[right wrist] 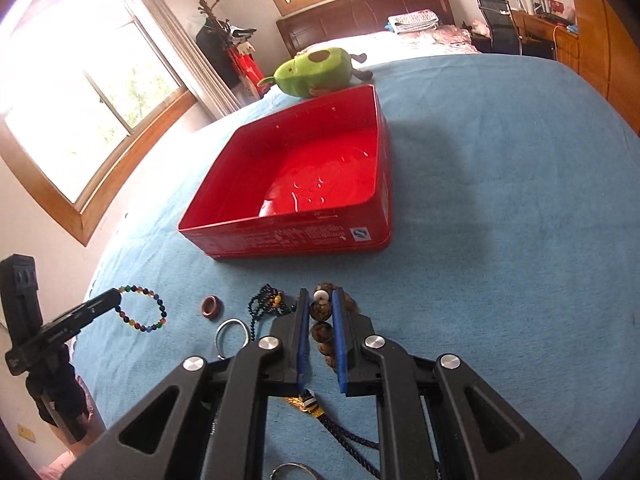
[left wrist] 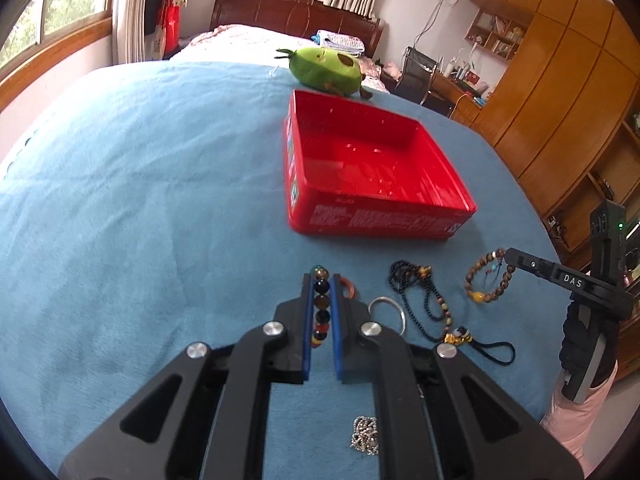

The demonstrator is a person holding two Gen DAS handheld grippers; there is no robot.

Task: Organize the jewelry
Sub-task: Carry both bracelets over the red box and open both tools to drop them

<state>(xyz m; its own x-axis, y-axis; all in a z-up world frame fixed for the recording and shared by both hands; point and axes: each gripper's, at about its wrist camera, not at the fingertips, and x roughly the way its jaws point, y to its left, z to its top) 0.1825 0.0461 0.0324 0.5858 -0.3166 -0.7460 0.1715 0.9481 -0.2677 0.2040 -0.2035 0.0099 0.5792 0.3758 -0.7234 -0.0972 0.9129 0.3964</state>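
An empty red tin box point(left wrist: 372, 168) point(right wrist: 304, 184) sits on the blue blanket. My left gripper point(left wrist: 322, 280) is shut on a multicoloured bead bracelet point(left wrist: 321, 312), which also shows in the right wrist view point(right wrist: 144, 312) with the left gripper point(right wrist: 114, 298) at its edge. My right gripper point(right wrist: 320, 294) is shut on a brown wooden bead bracelet point(right wrist: 322, 332), seen from the left wrist view point(left wrist: 486, 280) with the right gripper point(left wrist: 510, 256) on its rim. Between them lie a black bead necklace point(left wrist: 424, 300) point(right wrist: 266, 304), a silver bangle point(left wrist: 388, 312) point(right wrist: 230, 334) and a brown ring point(right wrist: 211, 306).
A silver chain point(left wrist: 365, 436) lies under my left gripper. A dark cord point(right wrist: 348, 436) and another metal ring point(right wrist: 294, 470) lie under my right gripper. A green avocado plush point(left wrist: 326, 70) point(right wrist: 316, 70) sits behind the box. Blue blanket point(left wrist: 140, 200) stretches left.
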